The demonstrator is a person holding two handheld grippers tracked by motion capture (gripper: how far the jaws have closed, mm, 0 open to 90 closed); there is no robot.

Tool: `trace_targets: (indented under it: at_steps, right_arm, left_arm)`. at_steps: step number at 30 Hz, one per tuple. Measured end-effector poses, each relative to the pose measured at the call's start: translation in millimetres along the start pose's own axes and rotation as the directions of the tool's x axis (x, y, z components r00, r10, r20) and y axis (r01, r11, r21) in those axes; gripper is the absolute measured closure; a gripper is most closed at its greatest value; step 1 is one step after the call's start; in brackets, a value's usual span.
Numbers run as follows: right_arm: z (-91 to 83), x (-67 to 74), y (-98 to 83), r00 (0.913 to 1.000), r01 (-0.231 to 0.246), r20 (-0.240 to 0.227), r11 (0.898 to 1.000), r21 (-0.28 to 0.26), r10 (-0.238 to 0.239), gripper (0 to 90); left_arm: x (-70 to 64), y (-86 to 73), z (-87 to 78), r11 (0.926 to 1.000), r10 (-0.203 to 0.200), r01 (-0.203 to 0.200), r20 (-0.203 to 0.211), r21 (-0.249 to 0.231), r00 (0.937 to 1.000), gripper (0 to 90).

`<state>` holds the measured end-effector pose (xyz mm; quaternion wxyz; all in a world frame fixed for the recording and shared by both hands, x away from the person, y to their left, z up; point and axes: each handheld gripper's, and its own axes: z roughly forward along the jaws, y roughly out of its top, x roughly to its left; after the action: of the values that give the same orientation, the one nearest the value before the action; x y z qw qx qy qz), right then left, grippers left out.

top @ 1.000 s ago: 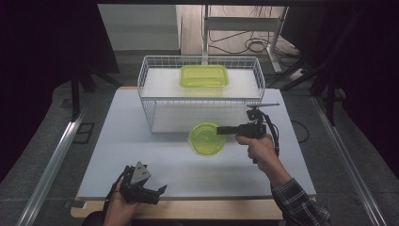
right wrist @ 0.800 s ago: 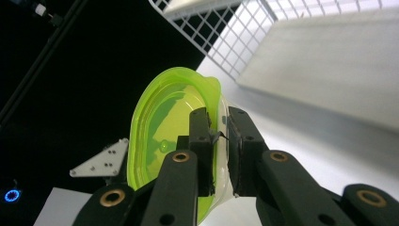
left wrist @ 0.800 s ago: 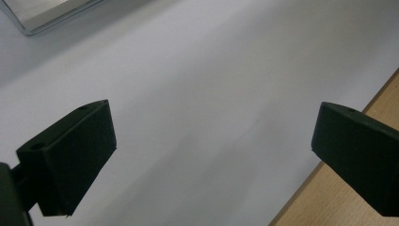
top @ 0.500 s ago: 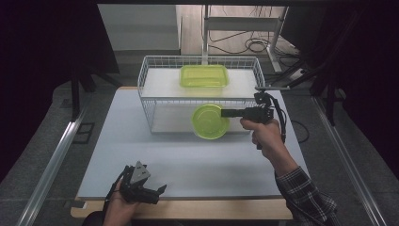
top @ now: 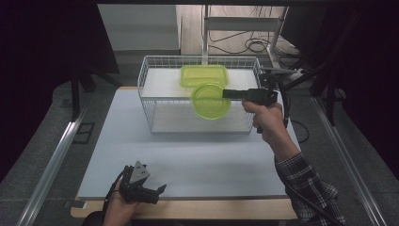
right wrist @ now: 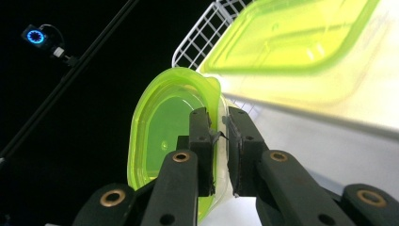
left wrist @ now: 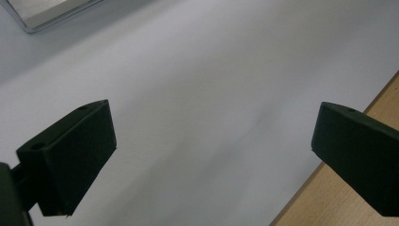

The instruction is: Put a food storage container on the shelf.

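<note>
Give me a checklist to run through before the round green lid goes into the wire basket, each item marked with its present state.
1. Right gripper shut on the round lid at its rim: ok.
2. Lid lifted to about the basket rim, by the high view: ok; whether it clears the wire, cannot tell.
3. Room in the basket: a rectangular green lid lies at the back, white floor bare in front of it: ok.
4. Lid level for setting down: not ok, it stands tilted on edge in the right gripper view.
5. Left gripper out of the way, open and holding nothing at the near table edge: ok.
</note>
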<state>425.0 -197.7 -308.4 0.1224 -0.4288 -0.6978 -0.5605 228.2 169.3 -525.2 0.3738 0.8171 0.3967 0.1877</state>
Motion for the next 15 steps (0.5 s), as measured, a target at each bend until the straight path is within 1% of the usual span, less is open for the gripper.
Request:
trace_targets:
  at_steps: [7,9,12,15]
  right_arm:
    - [0.5,6.8,22.5,0.9994,0.015,0.031,0.999,-0.043,-0.013,81.3]
    - [1.4,8.7,29.3,0.9991,0.02,0.038,0.998,-0.058,-0.017,81.3]
    - [2.4,11.8,39.4,0.9978,0.032,0.061,0.997,-0.077,-0.027,81.3]
    - [4.3,12.0,48.8,0.9973,0.026,0.072,0.995,-0.101,-0.018,81.3]
  left_arm:
    - [0.9,-0.2,-0.6,1.0,-0.002,0.002,0.001,0.0,1.0,0.4]
    - [1.5,-0.4,-1.1,0.9999,-0.01,0.01,0.001,-0.004,1.0,0.4]
    - [2.4,-0.7,-1.5,0.9999,-0.014,0.014,0.001,-0.005,0.9999,0.4]
    - [2.3,-0.7,-1.5,0.9999,-0.013,0.013,0.001,-0.004,0.9999,0.5]
